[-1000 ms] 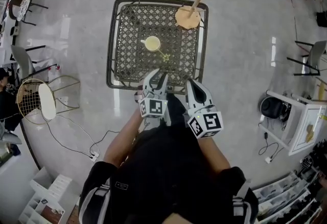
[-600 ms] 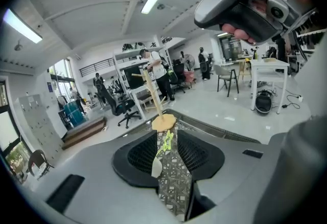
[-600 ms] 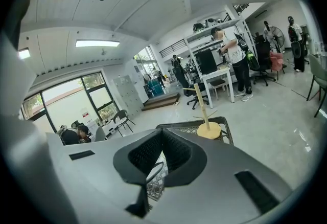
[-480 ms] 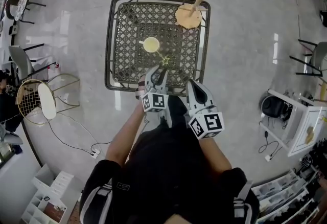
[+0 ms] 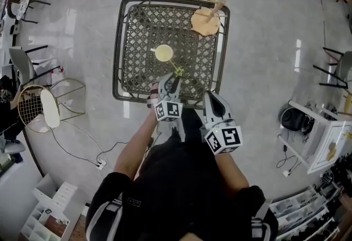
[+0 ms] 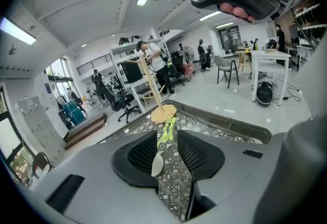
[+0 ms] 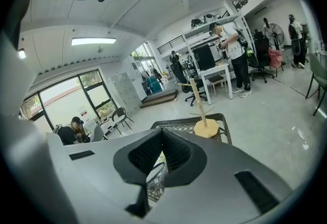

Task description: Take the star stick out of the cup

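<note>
Now: star stick (image 5: 172,65) leans from cup (image 5: 163,53) toward left gripper (image 5: 172,78), jaws just opened, star between them ungripped; right gripper (image 5: 210,96) closed, farther.

Cup (image 5: 164,53) at ctr of table (image 5: 137,31) w/ star stick (image 5: 175,67) in it, stand (image 5: 206,21) at far-right corner.

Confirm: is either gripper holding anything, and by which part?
Nothing is held. On the left gripper the jaws, just opened wider, stand apart, with the star stick ahead between them, untouched. The right gripper has its jaws together, empty.
</note>
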### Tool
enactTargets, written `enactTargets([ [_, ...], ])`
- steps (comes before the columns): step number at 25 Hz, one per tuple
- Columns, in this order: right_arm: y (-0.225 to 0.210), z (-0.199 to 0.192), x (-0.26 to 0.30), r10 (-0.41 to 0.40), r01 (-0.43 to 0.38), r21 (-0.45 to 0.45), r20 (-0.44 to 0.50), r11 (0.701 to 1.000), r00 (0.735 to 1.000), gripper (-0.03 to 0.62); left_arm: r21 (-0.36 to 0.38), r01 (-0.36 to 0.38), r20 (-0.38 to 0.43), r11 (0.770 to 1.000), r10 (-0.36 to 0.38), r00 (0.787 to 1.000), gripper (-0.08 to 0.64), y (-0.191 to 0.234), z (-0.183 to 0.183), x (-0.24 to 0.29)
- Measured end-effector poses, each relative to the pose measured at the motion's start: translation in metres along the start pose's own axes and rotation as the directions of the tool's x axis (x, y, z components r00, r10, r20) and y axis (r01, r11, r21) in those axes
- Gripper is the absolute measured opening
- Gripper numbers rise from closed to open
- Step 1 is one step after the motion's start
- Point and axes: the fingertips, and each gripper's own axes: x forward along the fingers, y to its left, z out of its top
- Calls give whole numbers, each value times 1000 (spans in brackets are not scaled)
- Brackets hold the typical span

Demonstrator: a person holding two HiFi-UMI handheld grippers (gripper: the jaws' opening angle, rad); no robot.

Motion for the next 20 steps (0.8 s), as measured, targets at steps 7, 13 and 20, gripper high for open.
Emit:
enactTargets([
  [7,-9,-1,4,-10,10,7,-7,1000,1000,0,10,-43,-7,999,43,999,68,8,4,10],
  [13,-12,2,7,-24,24,19,-3,1000,1000,0,15,-62,12,998,62,998,48,16,10,8],
  [20,-9,4,6,-19,19,15,0,1000,1000,0,-12,-101,40,995,102,994,37,29,16,2],
])
